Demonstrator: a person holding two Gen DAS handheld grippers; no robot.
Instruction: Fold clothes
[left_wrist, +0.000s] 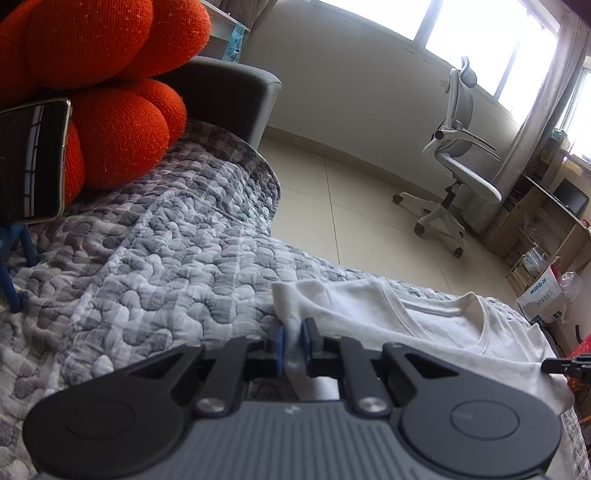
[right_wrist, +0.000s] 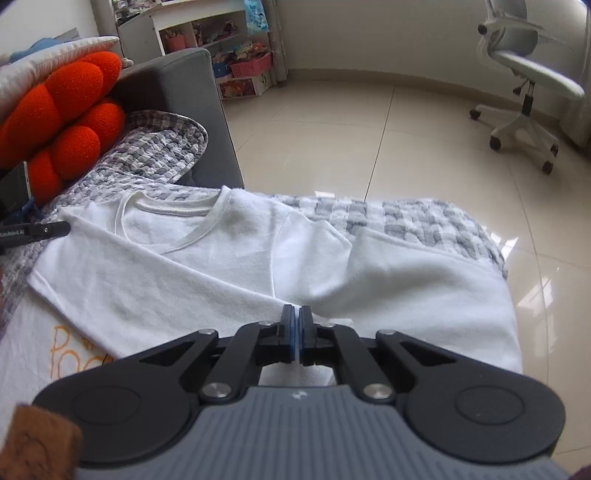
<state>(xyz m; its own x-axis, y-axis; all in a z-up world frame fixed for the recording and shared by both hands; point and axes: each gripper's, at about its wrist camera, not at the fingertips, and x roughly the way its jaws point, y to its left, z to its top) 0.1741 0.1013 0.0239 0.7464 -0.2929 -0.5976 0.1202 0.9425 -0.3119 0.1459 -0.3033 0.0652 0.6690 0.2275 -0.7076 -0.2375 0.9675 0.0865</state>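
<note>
A white long-sleeved shirt (right_wrist: 207, 273) lies flat on the grey checked quilt (left_wrist: 155, 266), neckline (right_wrist: 166, 221) towards the far edge. One sleeve is folded across its chest. My left gripper (left_wrist: 293, 328) is shut on a bunched corner of the shirt (left_wrist: 424, 325) at its left shoulder side. My right gripper (right_wrist: 296, 310) is shut, its blue pads pinching thin white cloth at the near middle of the shirt. Each gripper's tip shows in the other view: the right one's at the right edge (left_wrist: 565, 365), the left one's at the left edge (right_wrist: 48, 230). An orange print (right_wrist: 70, 354) shows on the cloth at lower left.
An orange knot cushion (left_wrist: 110, 74) and a phone (left_wrist: 33, 162) on a stand sit at the left against a grey sofa arm (right_wrist: 177, 96). Beyond the quilt's edge is tiled floor (right_wrist: 369, 129) with a white office chair (left_wrist: 454, 155). A brown sleeve (right_wrist: 33, 443) is at the bottom left.
</note>
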